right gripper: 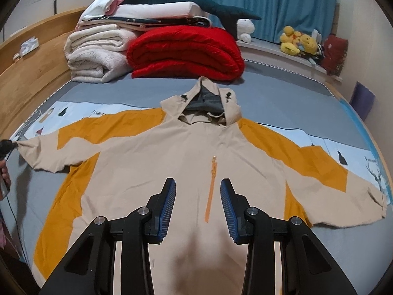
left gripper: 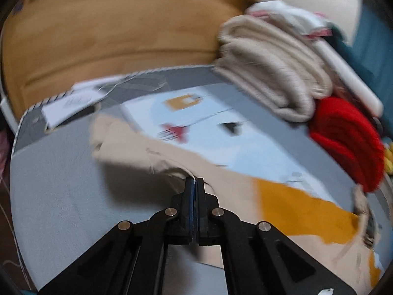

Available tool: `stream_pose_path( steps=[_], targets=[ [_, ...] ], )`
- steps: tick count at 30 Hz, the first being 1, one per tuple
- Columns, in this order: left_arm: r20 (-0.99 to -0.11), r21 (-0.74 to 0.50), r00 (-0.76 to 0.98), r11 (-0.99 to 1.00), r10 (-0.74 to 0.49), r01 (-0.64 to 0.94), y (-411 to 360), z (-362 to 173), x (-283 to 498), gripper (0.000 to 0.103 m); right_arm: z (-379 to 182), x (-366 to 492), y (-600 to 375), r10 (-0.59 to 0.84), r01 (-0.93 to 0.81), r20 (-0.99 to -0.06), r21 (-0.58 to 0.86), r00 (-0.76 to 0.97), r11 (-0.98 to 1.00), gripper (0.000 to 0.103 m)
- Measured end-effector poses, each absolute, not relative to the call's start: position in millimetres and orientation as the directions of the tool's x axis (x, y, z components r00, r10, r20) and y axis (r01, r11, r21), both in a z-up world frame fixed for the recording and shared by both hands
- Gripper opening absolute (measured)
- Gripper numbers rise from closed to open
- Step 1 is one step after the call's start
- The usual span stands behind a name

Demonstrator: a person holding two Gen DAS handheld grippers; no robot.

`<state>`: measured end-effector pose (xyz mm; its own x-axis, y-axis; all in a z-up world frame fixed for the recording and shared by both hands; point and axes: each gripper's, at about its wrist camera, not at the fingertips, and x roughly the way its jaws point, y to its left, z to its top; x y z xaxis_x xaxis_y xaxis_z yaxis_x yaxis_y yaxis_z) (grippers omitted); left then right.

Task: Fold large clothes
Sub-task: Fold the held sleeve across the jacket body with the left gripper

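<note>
A beige and orange hooded jacket [right gripper: 172, 152] lies spread face up on the grey bed [right gripper: 282, 98], with both sleeves stretched out sideways. My right gripper [right gripper: 198, 196] hovers open over its chest, and the orange zip [right gripper: 211, 186] shows between the blue pads. My left gripper [left gripper: 195, 182] is shut on the edge of the beige sleeve [left gripper: 137, 147], which hangs a little above the sheet. In the right wrist view that same gripper [right gripper: 8, 145] pinches the sleeve's cuff at the far left, with a hand below it. The left wrist view is blurred.
A folded beige blanket [right gripper: 95, 56], a red quilt [right gripper: 184, 51] and stacked pillows with a teal plush whale [right gripper: 196, 0] sit at the head of the bed. A wooden headboard [right gripper: 32, 73] runs along the left. Plush toys [right gripper: 297, 41] line the window ledge on the right.
</note>
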<state>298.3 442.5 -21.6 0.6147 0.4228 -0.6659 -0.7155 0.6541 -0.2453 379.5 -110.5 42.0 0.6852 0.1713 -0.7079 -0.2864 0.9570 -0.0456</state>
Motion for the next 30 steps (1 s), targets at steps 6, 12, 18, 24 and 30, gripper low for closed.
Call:
stream_pose_path(
  steps=[6, 12, 18, 24, 30],
  targets=[
    [-0.559, -0.274, 0.779, 0.823, 0.286, -0.498, 308.6, 60.5, 315.5, 0.000, 56.8, 365.7, -128.4, 0.182, -0.264, -0.706, -0.007, 0.684, 0.965, 0.041],
    [-0.516, -0.325, 0.855, 0.909, 0.059, -0.259, 172.4, 70.0, 339.4, 0.000, 60.2, 346.6, -148.3, 0.185, -0.238, -0.708, 0.026, 0.681, 0.971, 0.052],
    [-0.630, -0.243, 0.768, 0.969, -0.116, -0.053, 68.3, 23.4, 376.0, 0.000, 57.3, 334.1, -174.2, 0.159, -0.174, -0.713, 0.052, 0.683, 0.983, 0.043],
    [-0.722, -0.290, 0.660, 0.957, -0.207, -0.017, 66.8, -3.4, 380.2, 0.024, 47.2, 341.1, -182.3, 0.155, -0.127, -0.730, 0.094, 0.666, 0.987, 0.026],
    [-0.719, -0.331, 0.683, 0.928, -0.129, -0.172, 132.7, -1.6, 375.0, 0.029, 30.6, 350.8, -164.2, 0.199, -0.153, -0.748, 0.131, 0.633, 0.979, 0.027]
  ],
)
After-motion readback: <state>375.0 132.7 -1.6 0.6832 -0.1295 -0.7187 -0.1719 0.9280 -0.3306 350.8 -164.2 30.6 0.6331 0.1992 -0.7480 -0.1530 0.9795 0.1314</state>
